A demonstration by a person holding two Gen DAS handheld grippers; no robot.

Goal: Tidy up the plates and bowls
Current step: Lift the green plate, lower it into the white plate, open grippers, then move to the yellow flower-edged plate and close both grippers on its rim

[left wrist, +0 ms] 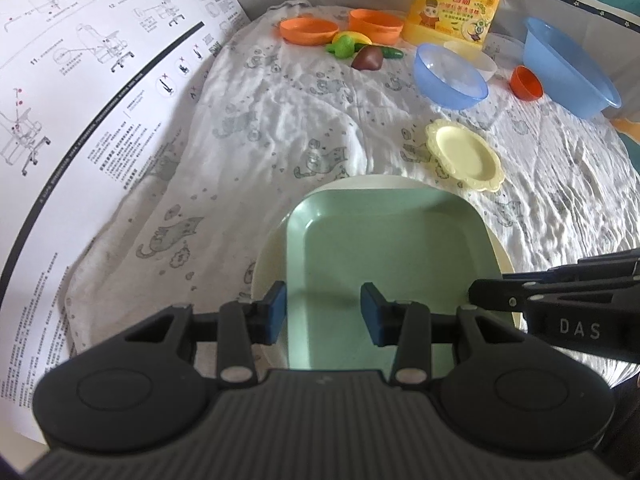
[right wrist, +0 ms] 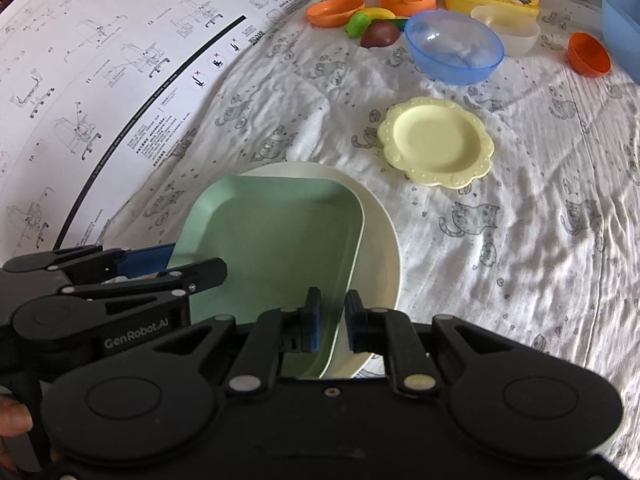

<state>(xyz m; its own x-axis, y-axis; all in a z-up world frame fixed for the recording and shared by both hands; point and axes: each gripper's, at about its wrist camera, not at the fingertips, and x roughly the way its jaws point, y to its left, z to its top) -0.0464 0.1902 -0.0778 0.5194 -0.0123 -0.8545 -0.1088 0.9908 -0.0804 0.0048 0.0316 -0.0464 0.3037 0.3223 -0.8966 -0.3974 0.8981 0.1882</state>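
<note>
- Yellow detergent jug [left wrist: 454, 0]: top cut by the upper edge in both views; label print too small to read.
- Large blue basin [right wrist: 620, 20]: mostly beyond the right edge in the right wrist view.
- Cream round plate [right wrist: 384, 248]: largely covered by the green square plate [right wrist: 272, 248]; near rim hidden behind the tongs' bodies.
- Instruction sheet [left wrist: 80, 120]: runs off the left edge; fine text illegible.
- Toy cucumber [left wrist: 392, 53]: mostly hidden behind the dark red toy fruit [left wrist: 368, 59].
- Hand [right wrist: 12, 420]: only a sliver at the left edge.
</note>
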